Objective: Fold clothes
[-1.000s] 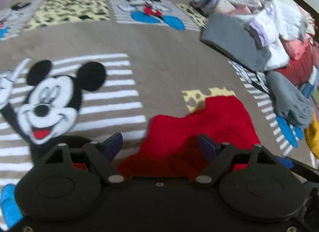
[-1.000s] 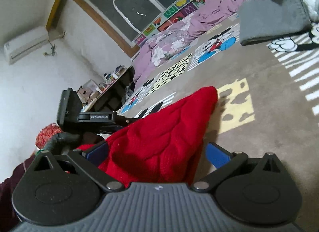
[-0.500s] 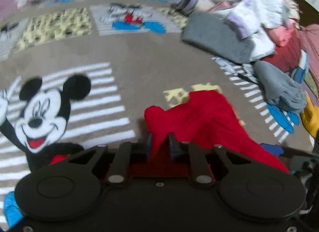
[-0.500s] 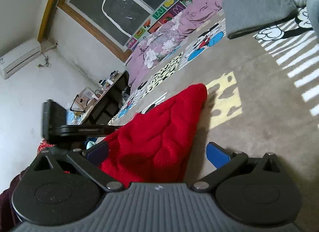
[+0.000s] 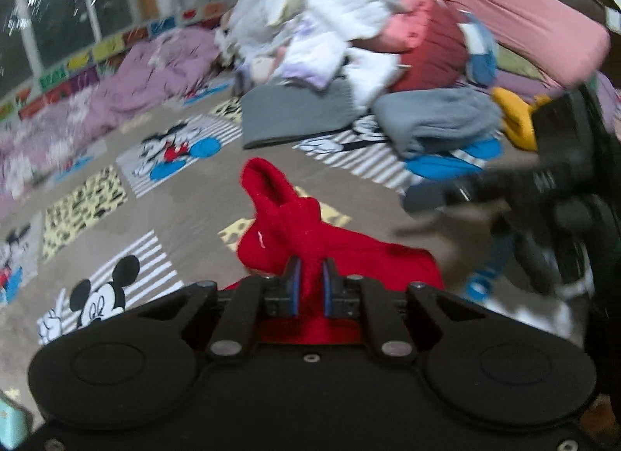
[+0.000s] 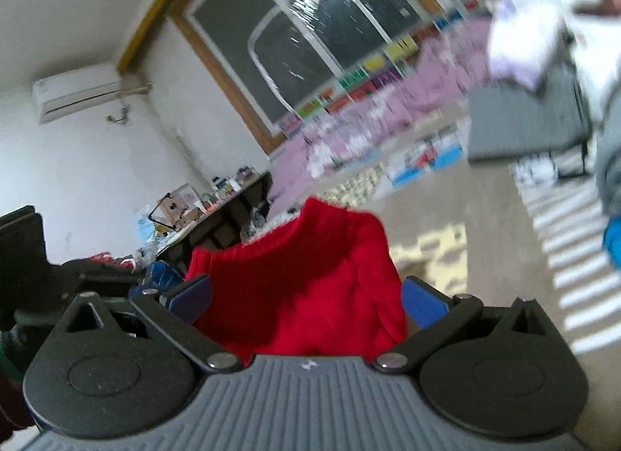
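Pinching a ridge of the red knit (image 5: pixel 341 253) between closely drawn fingers (image 5: pixel 292 283), the left gripper (image 5: pixel 309 284) has its hold already; the cloth runs forward and up-left from the pads to a rounded, cuff-like end that stands above the Mickey blanket (image 5: pixel 186 202), while the wider body spreads rightward and low toward the right gripper (image 5: pixel 504 187), a dark blurred shape just past the knit's right edge. So in that view the garment's long axis lies roughly left to right, from the held fold toward the other tool, with the pile of clothes (image 5: pixel 349 43) well beyond on the far side. From the right wrist view, the right gripper (image 6: pixel 306 297) has its fingers (image 6: pixel 421 301) spread wide and released, and the red knit (image 6: pixel 302 295) fills the gap between them, its ribbed edge rising straight ahead; whether either pad touches the cloth I cannot tell. My reading is that the coming move hangs on this: the left side is gripped, the right side sits inside the gape but ungrasped, so the right must clench where it stands before both can lift and lay the knit flat on the blanket (image 6: pixel 446 218)
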